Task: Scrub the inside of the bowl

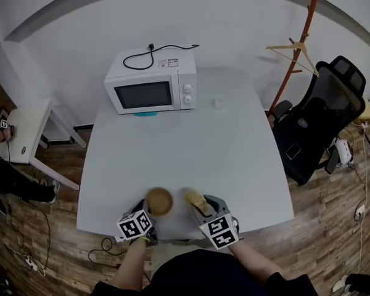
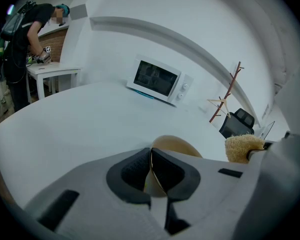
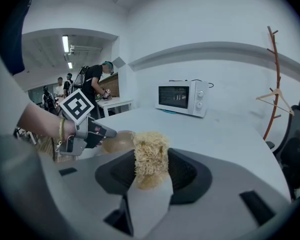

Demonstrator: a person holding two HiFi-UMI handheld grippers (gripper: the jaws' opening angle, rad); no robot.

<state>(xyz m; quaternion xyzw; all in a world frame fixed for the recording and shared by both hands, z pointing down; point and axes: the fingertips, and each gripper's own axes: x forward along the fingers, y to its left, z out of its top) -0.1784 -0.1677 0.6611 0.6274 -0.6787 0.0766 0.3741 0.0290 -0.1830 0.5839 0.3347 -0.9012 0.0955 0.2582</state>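
**Head view.** My left claw [image 1: 149,210] is closed on the near rim of the wooden bowl [image 1: 160,201]. My right claw [image 1: 198,205] is closed on a tan fibrous scrubber [image 1: 195,198]. The bowl sits at the front edge of the white table [image 1: 185,147], just beside the scrubber and not touching it. I judge this a ready stance, with one claw steadying the bowl and the other bringing the tool in. No scrubbing contact yet.

**Left gripper view.** The pads are almost together, with only the thin bowl wall pinched between them. The rest of the bowl opens out beyond the tips. A rim pinch leaves the inside free for the scrubber, which shows at the right. I cannot tell whether the bowl's base is on the table.

**Right gripper view.** The jaws clamp the scrubber low, so its upper end stands proud of the tips as the working face. The bowl is ahead to the left.

**Surface and room.** The tabletop is matte and bare, apart from a microwave [image 1: 151,90] at the far side with its cable on top. There is a coat stand [image 1: 299,42] and an office chair [image 1: 320,119] to the right, on a wood floor. A person [image 2: 20,44] is bent over a side table.
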